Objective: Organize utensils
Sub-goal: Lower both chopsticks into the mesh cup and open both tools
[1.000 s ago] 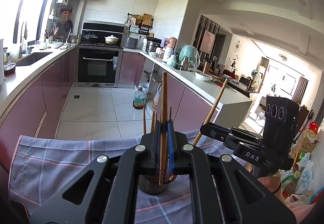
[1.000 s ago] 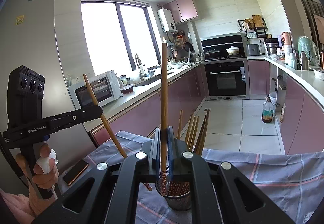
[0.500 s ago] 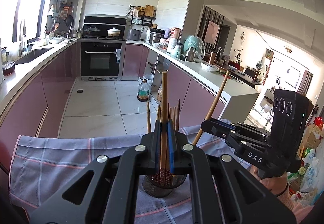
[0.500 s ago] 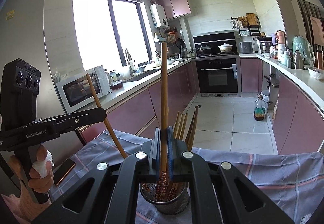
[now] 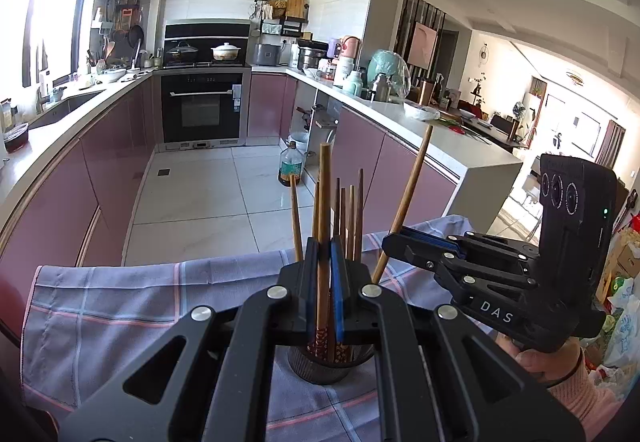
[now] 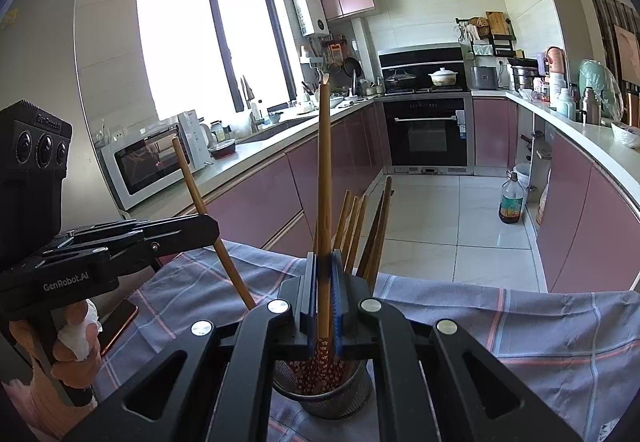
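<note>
A dark mesh utensil cup [image 5: 320,364] [image 6: 332,394] stands on the checked cloth and holds several wooden chopsticks [image 5: 348,218] [image 6: 360,230] upright. My left gripper [image 5: 323,282] is shut on one chopstick [image 5: 324,202], whose patterned lower end reaches into the cup. My right gripper [image 6: 323,290] is shut on another chopstick [image 6: 324,170], its lower end also inside the cup. Each gripper shows in the other's view: the right gripper [image 5: 404,238] at the right side, the left gripper [image 6: 208,228] at the left, both clamping slanted sticks.
A grey-blue checked cloth [image 5: 120,306] [image 6: 540,330] covers the table. A phone [image 6: 118,326] lies on it beside the hand. Beyond the table edge are the tiled floor, pink cabinets, an oven [image 5: 204,110], a microwave [image 6: 144,166] and an oil bottle [image 5: 289,170].
Both grippers have sunk toward the cup with their chopsticks; the patterned ends now sit deeper in it. The cup appears larger and closer in both views.
</note>
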